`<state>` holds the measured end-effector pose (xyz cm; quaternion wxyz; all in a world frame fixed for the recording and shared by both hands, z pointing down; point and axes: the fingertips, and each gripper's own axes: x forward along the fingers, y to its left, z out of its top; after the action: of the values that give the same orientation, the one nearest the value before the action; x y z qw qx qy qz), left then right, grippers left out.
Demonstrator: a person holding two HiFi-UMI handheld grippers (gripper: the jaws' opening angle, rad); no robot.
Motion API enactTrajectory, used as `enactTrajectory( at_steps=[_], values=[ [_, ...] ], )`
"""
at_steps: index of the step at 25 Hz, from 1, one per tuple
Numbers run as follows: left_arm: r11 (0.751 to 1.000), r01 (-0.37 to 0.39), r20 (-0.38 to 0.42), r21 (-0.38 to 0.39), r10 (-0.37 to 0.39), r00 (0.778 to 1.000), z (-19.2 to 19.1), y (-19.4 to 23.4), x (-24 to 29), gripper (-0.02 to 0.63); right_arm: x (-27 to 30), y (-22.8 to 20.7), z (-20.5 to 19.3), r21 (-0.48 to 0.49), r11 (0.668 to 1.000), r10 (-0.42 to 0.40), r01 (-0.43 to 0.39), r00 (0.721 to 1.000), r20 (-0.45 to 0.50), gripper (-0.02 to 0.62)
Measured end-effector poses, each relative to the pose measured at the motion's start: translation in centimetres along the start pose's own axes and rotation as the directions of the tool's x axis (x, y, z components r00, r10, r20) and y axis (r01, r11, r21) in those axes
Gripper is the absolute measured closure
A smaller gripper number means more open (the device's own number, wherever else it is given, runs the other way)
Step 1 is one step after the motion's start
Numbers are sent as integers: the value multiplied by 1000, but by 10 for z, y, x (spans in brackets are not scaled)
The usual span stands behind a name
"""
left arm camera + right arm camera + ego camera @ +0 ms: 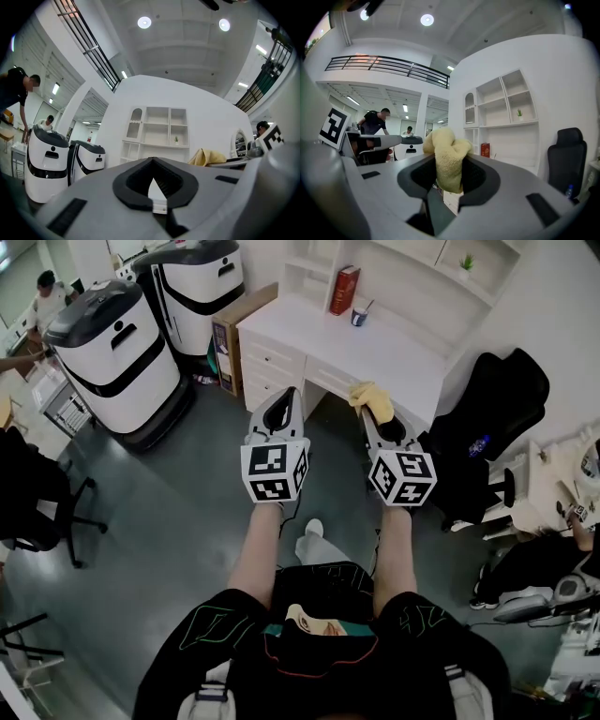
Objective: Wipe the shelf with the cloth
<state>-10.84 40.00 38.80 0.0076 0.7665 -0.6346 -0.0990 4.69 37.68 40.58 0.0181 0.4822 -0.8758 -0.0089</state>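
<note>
Cloth-in-gripper, shelf ahead: the yellow cloth (446, 150) is held clamped in the right gripper (367, 412), bunched above its jaws and just short of the white worktop (309, 334). The left gripper (152, 161) is carried alongside, jaws together with nothing between them. The shelf (398, 282) to be wiped stands ahead of and above the cloth, behind the worktop. The right gripper is judged the nearer, so a reach forward and upward is called for.
</note>
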Motion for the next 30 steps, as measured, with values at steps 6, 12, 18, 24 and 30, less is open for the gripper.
enactTrajectory(
  at_steps=[6, 12, 18, 24, 30],
  values=[
    [1000, -14, 4, -3, 14, 1000, -2, 16, 30, 607, 30, -19, -1, 20, 1000, -4, 4, 1000, 6, 471],
    [1000, -22, -42, -6, 22, 999, -30, 22, 85, 607, 77, -57, -25, 51, 999, -1, 3, 999, -34, 471],
    [999, -34, -108, -1, 33, 994, -59, 20, 166, 607, 137, -119, -45, 107, 994, 5, 3, 997, -75, 471],
    [998, -41, -159, 43, 47, 986, -72, 17, 247, 607, 203, -181, -57, 146, 989, 22, -6, 994, -103, 471],
    [995, -55, -152, 82, 67, 986, -69, 20, 316, 607, 259, -236, -49, 169, 985, 32, -18, 996, -79, 471]
  ],
)
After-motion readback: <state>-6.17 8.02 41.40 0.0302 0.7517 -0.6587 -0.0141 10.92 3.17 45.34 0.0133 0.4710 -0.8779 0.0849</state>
